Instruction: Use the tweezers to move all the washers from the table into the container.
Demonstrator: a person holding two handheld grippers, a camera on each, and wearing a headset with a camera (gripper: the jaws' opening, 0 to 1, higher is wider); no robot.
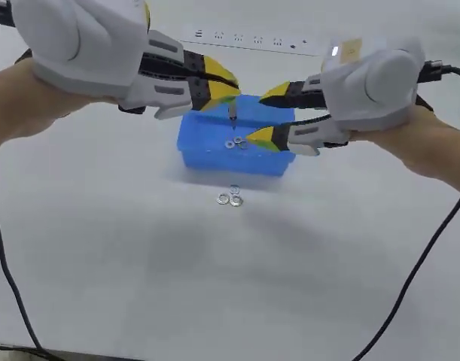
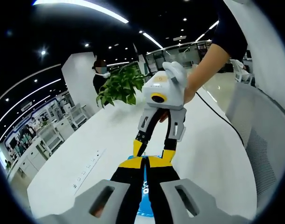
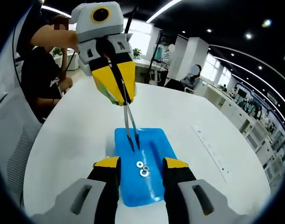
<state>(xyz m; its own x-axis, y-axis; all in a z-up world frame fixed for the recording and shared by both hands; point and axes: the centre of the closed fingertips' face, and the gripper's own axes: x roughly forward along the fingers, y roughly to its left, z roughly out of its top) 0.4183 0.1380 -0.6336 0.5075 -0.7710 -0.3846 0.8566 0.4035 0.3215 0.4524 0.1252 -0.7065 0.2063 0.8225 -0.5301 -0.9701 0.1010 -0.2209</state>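
Where the left gripper [image 1: 231, 86] reaches in from the upper left of the head view, its yellow-tipped jaws are pressed together on a pair of slim metal tweezers [image 1: 232, 114]. The tweezers' long axis runs close to upright, with the tips pointing down over the blue rectangular plastic container [image 1: 207, 154] on the white table [image 1: 139, 263]. The right gripper [image 1: 256, 116] comes in from the right at about the same height, its jaws spread. A few small silver ring-shaped washers [image 1: 235, 143] lie inside the container. Three more washers [image 1: 230, 198] lie together on the table just in front of its near wall.

The right gripper view looks lengthwise along the container [image 3: 151, 140]. There the tweezers [image 3: 129, 123] hang from the left gripper [image 3: 121, 100] (two thin arms narrowing toward the blue floor; contact cannot be told). The washers [image 3: 142, 169] in the container sit between this view's own spread jaws. The left gripper view shows the right gripper [image 2: 153, 151] facing it, jaws apart, beyond its own closed jaws. A leafy green plant [image 2: 121, 86] stands behind. A white power strip [image 1: 248, 37] lies at the table's far side.
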